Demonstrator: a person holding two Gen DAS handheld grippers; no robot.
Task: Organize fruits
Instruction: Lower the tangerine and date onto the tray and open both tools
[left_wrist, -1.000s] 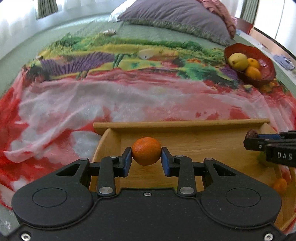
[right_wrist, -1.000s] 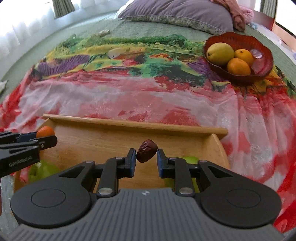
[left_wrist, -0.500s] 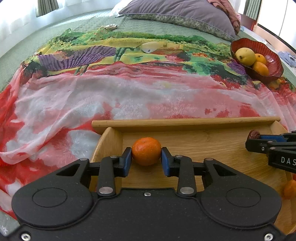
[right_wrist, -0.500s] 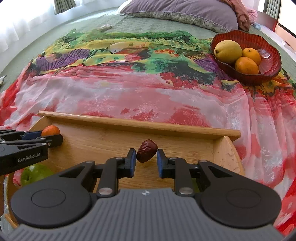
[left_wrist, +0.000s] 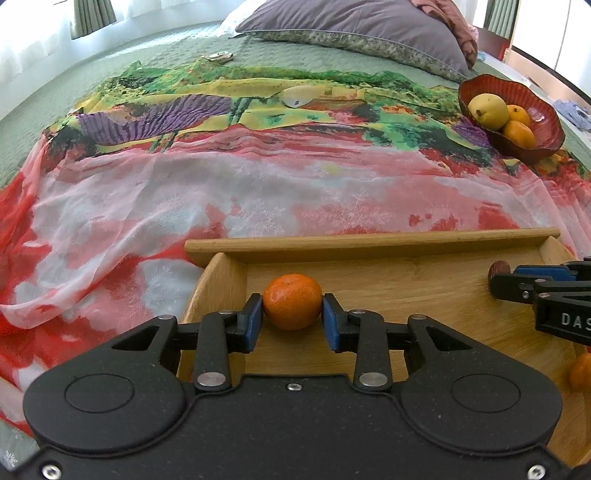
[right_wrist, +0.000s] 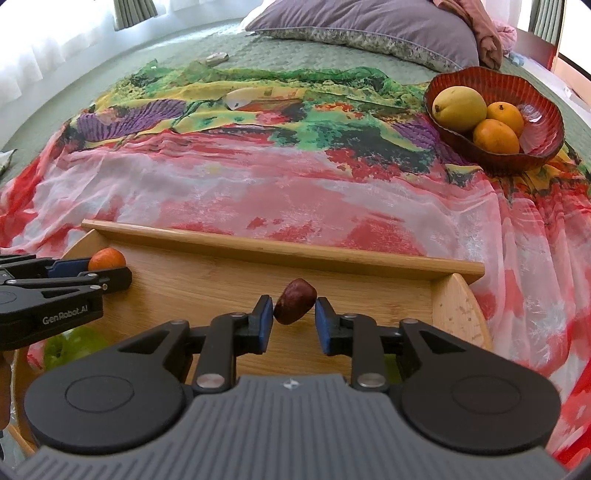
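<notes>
An orange tangerine sits between the blue pads of my left gripper, low over the left end of the wooden tray. Both pads still touch it while the jaws are opening. A dark red date hangs tilted between the pads of my right gripper over the tray; those jaws are opening too, with the date still touching both pads. Each gripper shows in the other's view: the right one at the edge, the left one with its tangerine.
A red bowl with a yellow fruit and two oranges stands on the colourful cloth at the far right. In the tray lie a green apple and another tangerine. A grey pillow lies at the back.
Both views have drifted a little, with the bowl sliding up and to the right. The tangerine and the date stay between the same pads; the pad gaps look barely wider.
</notes>
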